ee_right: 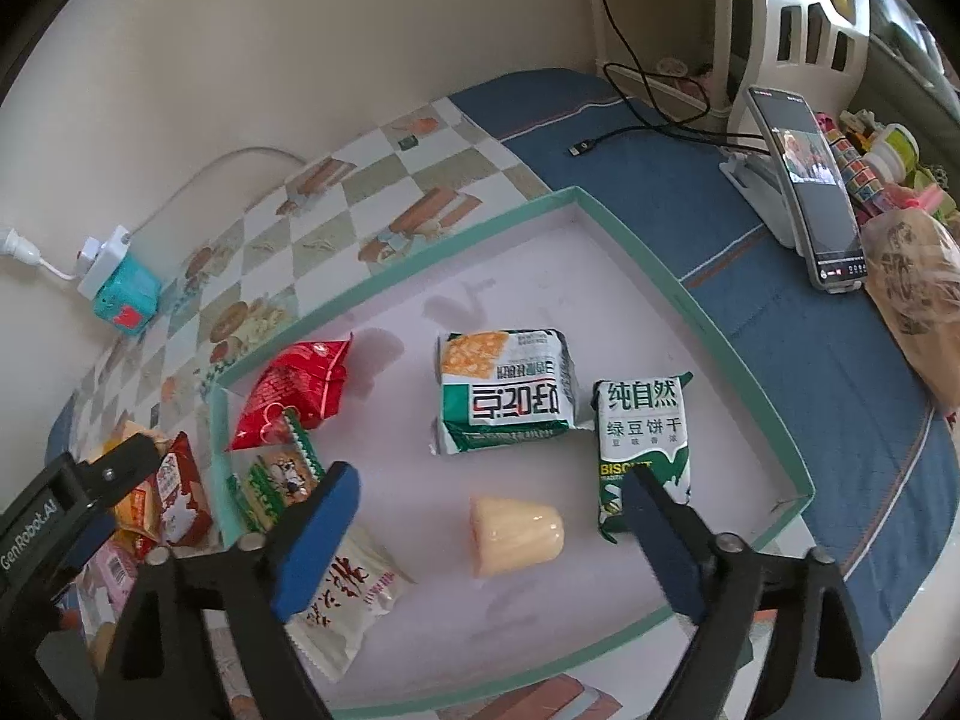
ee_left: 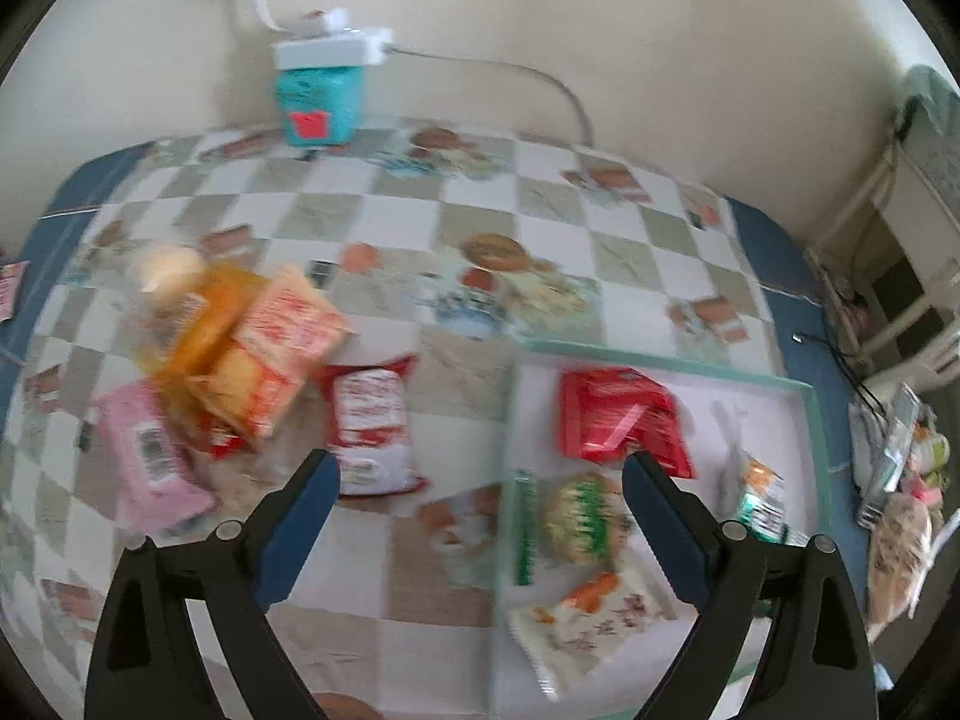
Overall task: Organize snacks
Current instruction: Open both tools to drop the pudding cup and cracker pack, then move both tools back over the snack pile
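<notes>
both sets of jaws are standing wide apart and holding nothing. the right gripper (ee_right: 492, 516) is hovering over the shallow green-rimmed tray (ee_right: 690, 294), with the pale jelly cup (ee_right: 516, 534) lying on its side in the tray just below the gap between the jaws. the left gripper (ee_left: 480, 474) is hanging over the checked worktop (ee_left: 420, 228), pointing between the tray and the loose pile of snacks still lying outside it: a red-and-white packet (ee_left: 372, 426), an orange pack (ee_left: 282, 354) and a pink pack (ee_left: 150, 456), all blurred in the left view. already lying in the tray are a red packet (ee_right: 294, 390), a green-and-white cracker pack (ee_right: 504, 396), a green biscuit pack (ee_right: 642, 450), a small green-edged packet (ee_right: 282, 474) and a white packet (ee_right: 348, 600). the step in hand is probably fetching the next snack from the pile, so it is worth lowering the left jaws squarely over the red-and-white packet, the nearest one, and closing across its narrow width rather than on a crinkly seam, lifting it clear of the tray wall before setting it in a bare patch so packs are not stacking. readable writing: the biscuit pack is showing "纯自然", "绿豆饼干" and "biscuit"; the cracker pack is carrying korean lettering upside down, too uncertain to transcribe; the left gripper's body, seen from the right view, is reading "genrobot.ai". a phone on a stand (ee_right: 822, 198) is sitting beyond the tray on the blue cloth.
</notes>
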`<state>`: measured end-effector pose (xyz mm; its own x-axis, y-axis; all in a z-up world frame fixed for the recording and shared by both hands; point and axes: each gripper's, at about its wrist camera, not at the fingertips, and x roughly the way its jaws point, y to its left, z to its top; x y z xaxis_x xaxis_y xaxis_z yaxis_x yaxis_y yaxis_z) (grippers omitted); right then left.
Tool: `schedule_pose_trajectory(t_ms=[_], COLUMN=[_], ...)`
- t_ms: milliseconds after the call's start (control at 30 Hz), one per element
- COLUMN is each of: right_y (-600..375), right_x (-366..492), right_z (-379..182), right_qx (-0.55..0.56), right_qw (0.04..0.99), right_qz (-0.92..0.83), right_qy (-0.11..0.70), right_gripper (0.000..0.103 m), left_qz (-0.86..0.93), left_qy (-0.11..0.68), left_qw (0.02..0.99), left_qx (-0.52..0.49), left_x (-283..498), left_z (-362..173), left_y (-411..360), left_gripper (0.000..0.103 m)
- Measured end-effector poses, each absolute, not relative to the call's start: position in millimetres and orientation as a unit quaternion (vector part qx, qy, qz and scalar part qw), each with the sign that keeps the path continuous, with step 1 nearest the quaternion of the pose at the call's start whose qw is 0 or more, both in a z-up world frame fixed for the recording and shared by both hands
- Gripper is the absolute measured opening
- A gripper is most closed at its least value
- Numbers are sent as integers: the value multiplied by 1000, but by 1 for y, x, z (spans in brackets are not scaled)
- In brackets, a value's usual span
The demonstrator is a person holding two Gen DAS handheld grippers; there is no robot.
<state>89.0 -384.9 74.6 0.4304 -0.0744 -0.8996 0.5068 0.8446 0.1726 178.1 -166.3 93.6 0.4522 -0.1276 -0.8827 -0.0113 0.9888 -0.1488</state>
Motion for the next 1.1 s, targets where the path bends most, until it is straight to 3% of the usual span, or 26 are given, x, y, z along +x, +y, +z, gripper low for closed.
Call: schedule_pose_trajectory(t_ms=[200,600,1100], right_y=[-378,-347,-277], right_x=[90,95,115], right_z=[78,92,104], right_qx=[215,198,173], right_qw=[824,841,865], right_qz=[-171,-146,-82], right_qy=[495,483,464], right_gripper=[103,103,103], left_qz=[9,64,145], left_qy=[518,486,494], left_qw=[852,866,839], left_qx=[-73,-98,-178], left_x=[172,154,136], left_z=[98,121,102], left_y=[-133,-69,40], left_gripper=[99,100,100])
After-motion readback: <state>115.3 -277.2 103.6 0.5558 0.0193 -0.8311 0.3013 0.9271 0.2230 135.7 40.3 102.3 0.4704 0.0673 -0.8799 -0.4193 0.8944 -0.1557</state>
